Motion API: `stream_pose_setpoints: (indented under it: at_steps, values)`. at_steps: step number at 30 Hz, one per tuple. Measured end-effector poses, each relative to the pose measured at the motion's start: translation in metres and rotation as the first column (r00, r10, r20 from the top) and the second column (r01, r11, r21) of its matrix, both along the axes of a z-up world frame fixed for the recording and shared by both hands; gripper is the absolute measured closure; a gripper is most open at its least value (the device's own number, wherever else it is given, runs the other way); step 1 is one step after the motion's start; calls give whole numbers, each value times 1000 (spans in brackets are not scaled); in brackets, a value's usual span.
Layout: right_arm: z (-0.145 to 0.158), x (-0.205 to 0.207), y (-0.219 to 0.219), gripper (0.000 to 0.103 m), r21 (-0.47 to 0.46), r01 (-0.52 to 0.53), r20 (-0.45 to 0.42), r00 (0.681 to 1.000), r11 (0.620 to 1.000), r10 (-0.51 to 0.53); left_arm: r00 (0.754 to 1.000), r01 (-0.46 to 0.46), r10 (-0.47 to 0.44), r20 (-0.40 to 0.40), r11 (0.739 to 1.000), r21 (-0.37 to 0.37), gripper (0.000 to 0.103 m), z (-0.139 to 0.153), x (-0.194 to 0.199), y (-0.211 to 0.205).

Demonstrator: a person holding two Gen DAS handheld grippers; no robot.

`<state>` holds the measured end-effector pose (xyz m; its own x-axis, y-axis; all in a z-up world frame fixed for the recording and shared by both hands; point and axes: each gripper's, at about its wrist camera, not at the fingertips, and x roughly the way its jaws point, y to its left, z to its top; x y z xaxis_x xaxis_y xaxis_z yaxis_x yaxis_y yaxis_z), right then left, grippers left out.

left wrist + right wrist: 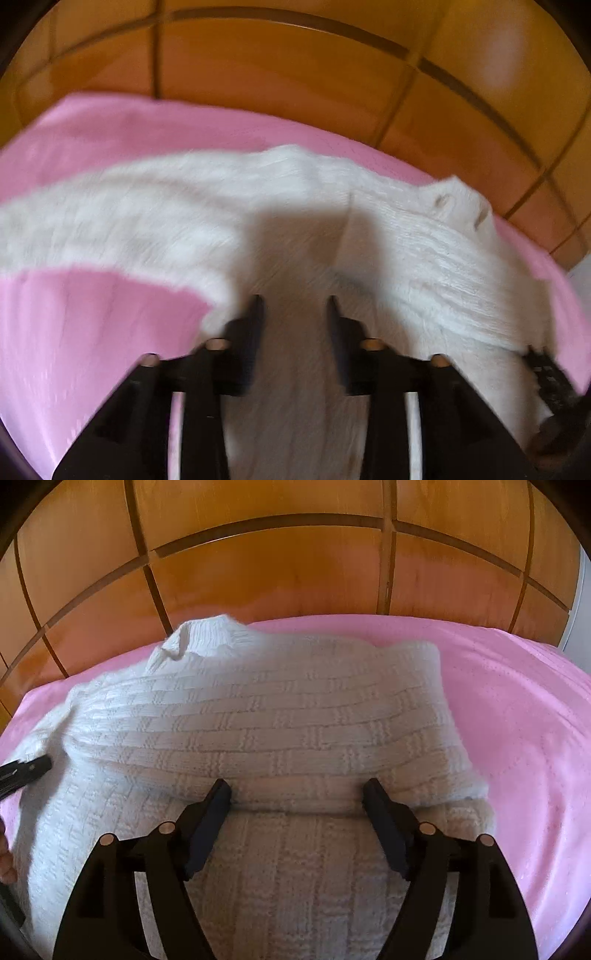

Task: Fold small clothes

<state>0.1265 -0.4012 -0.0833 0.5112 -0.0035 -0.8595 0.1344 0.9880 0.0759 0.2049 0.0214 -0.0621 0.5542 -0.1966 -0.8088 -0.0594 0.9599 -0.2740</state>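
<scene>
Left wrist view: the left gripper point(295, 301) hangs over a white, chunky-knit small sweater point(424, 251) spread on a pink bed cover point(92, 350). Its jaws stand narrowly apart, with knit below them but nothing pinched. The picture is smeared, so contact cannot be told. The sweater runs in a band from the left edge to the right of the frame, its collar at the upper right, in front of an orange wooden panelled headboard point(277, 74). A dark gripper tip shows at the lower right edge.

Right wrist view: the right gripper point(297, 786) stands wide, empty, straddling a crosswise fold edge of the sweater point(258, 709) at lower centre. The garment's long axis runs away from it toward the collar at upper left; a sleeve already lies folded over the body. The left gripper's tip point(27, 768) sits at the left edge, at the garment's side. The right gripper looks nearer the lower fold, likely the next grasp.
</scene>
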Motion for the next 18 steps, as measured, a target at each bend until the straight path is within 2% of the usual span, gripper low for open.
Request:
stream_pose_setpoints:
  at_steps: [4,6,8,10,14,15,18]
  values:
    - [17,-14,3,15,5,2,28,1000,1000,-2,999,-37,37,-1,988,-153,66,9,-29,44]
    - [25,-27,13,14,24,-8,51,999,1000,7,994,-111,111,-8,977,-180,62,12,-46,77]
    - [30,-44,27,13,40,-43,63,997,998,41,983,-177,184,7,953,-247,58,14,-59,114]
    - [30,-58,41,11,60,-81,59,995,995,77,965,-248,261,0,917,-313,48,9,-66,142]
    - [20,-76,72,4,7,-152,24,988,988,152,895,-422,445,-15,836,-350,48,5,-86,214]
    - [15,-80,76,2,-4,-159,14,987,987,159,869,-464,494,-11,809,-360,48,7,-92,236]
    - [9,-87,75,2,9,-144,24,989,990,143,811,-548,585,-10,753,-365,48,11,-98,283]
